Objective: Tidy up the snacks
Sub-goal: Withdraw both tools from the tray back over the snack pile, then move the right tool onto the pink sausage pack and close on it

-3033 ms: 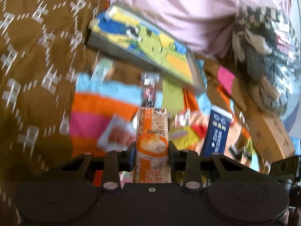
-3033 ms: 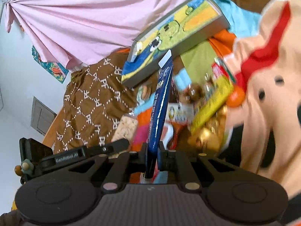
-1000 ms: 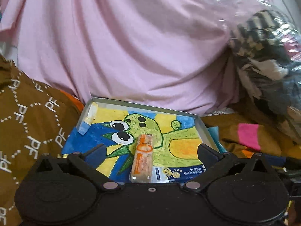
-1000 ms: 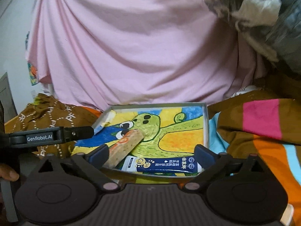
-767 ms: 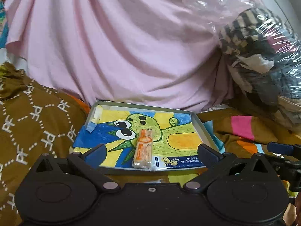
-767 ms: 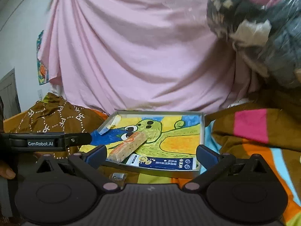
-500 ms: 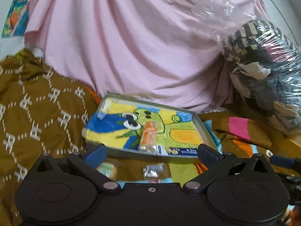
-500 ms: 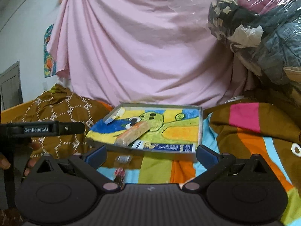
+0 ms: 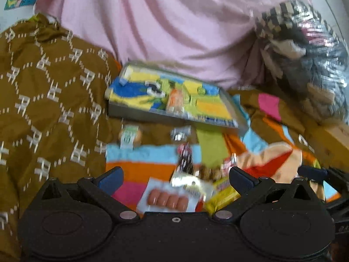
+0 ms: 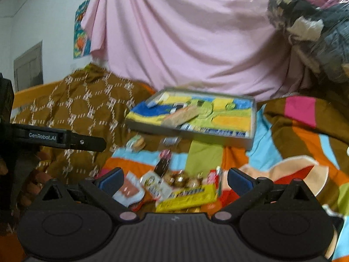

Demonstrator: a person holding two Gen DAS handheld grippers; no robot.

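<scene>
Pink draped cloth hangs behind a striped, soft blanket (image 10: 301, 135) strewn with snacks, both grippers spread wide and empty.

Landmark is the shallow rectangular tray (image 10: 252, 140) with a cartoon-printed floor: inside it lie an orange-wrapped bar (image 10: 182, 115) and a flat blue sachet (image 10: 214, 131) along its near wall. Nearer than the tray, a heap of glossy packets sits between the right gripper (image 10: 174, 179) fingers, including a long yellow bar (image 10: 187, 197); a sausage packet (image 9: 168, 200) lies before the left gripper (image 9: 175, 176).

Motion blur smears the snack wrappers (image 9: 192, 187); their print is unreadable. The yellow packet (image 10: 187, 196) is partly hidden behind the tongs' body.
</scene>
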